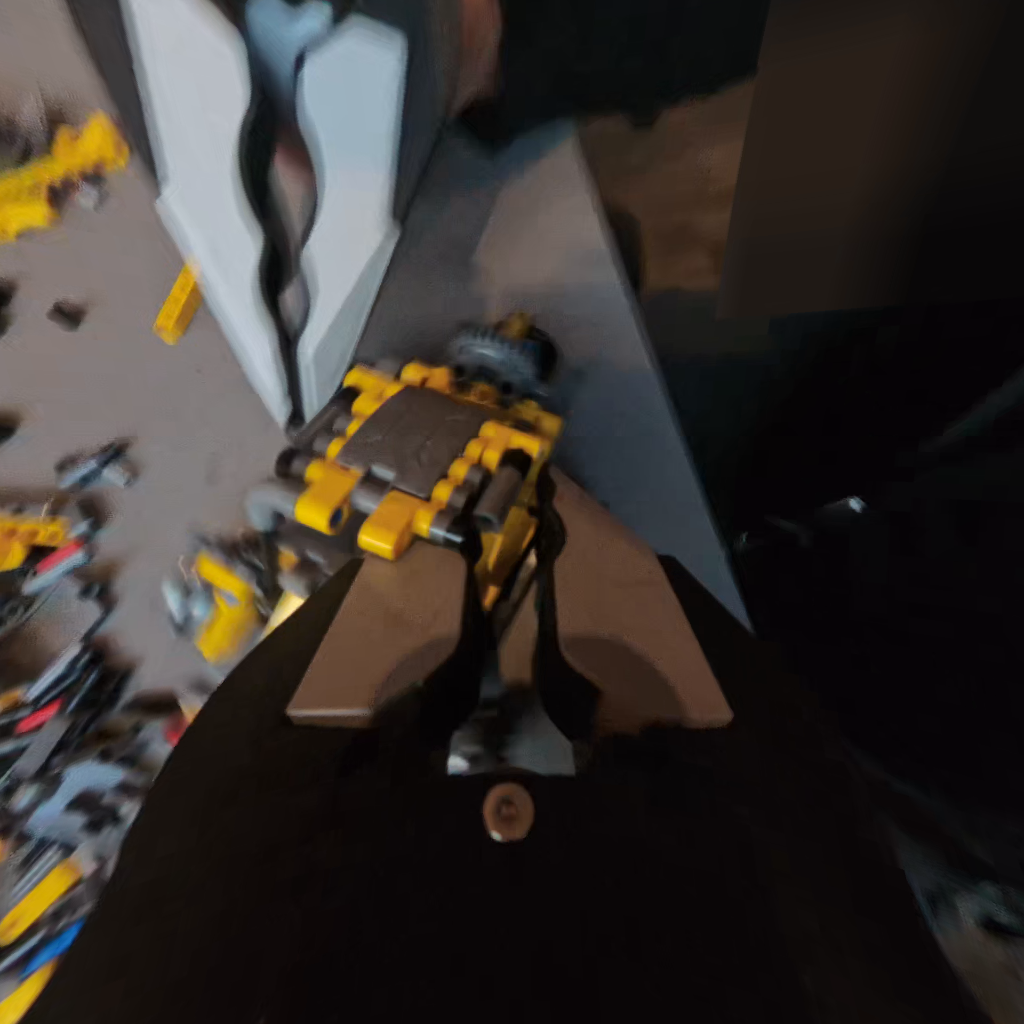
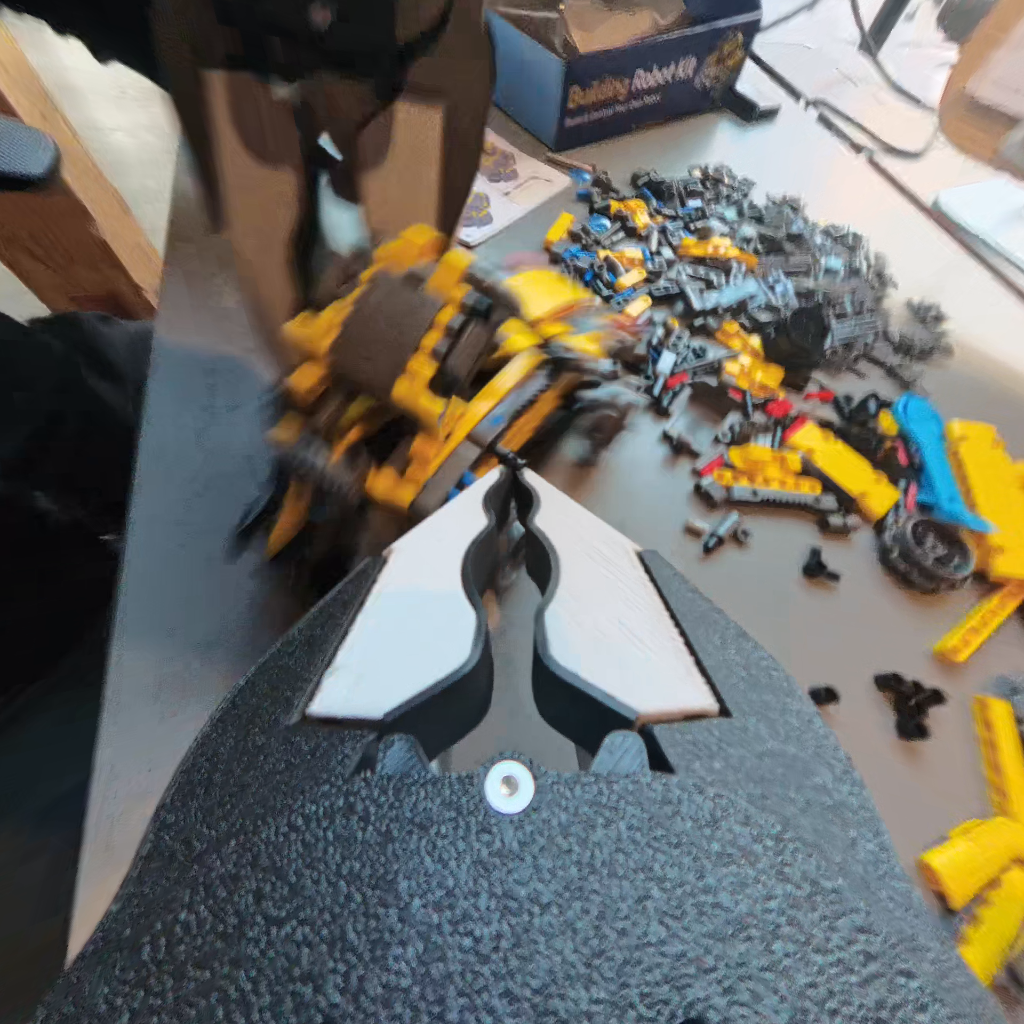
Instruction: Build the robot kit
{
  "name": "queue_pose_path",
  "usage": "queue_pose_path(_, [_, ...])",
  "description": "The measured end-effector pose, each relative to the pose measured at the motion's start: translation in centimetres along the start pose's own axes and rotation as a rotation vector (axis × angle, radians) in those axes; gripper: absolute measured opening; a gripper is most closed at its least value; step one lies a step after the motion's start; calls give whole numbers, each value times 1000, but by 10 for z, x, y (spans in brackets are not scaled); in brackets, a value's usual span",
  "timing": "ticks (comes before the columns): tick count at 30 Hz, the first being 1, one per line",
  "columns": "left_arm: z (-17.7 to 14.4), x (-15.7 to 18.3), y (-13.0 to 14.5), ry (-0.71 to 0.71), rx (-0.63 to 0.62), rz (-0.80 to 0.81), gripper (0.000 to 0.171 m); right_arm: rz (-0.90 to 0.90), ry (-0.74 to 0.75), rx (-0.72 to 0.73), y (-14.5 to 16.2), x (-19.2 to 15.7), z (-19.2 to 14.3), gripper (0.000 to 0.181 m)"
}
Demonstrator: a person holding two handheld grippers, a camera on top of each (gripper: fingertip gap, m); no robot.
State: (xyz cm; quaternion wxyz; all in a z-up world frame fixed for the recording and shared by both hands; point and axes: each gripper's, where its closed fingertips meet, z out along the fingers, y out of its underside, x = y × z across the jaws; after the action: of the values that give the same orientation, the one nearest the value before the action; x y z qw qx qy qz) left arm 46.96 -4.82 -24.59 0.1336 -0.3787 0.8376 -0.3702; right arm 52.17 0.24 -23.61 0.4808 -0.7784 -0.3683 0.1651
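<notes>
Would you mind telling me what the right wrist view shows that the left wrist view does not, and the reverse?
Only the right wrist view shows the dark blue box, the printed leaflet, the blue curved piece and the right gripper pinching a small black piece. Only the left wrist view shows the grey gear and the left gripper clamped on the yellow and grey model. Both show that model, the loose pieces and the table.

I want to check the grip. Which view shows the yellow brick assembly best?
The left wrist view: the yellow brick assembly is close and fairly sharp, clamped at the left hand-held gripper tips. The right wrist view shows it motion-blurred, beyond the right hand-held gripper.
</notes>
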Motion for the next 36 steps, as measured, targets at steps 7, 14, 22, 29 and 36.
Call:
queue_pose_path(7, [-45, -22, -11, -116, -78, -7, 15, -80, -8, -73, -1, 0, 10, 0])
queue_pose_path(14, [-41, -16, 28, -103, -160, -27, 29, -2, 17, -19, -9, 4, 2, 0])
queue_pose_path(22, [-66, -13, 34, -270, -205, -143, 63, 154, 236, 70, 13, 49, -30, 13])
queue_pose_path(29, [-82, -12, 51, -399, 34, -404, 66, 282, 387, 195, 14, 61, -67, 28])
queue_pose_path(36, [-92, 4, 53, -417, 289, -462, 69, 383, 392, 138, 29, 49, -72, 40])
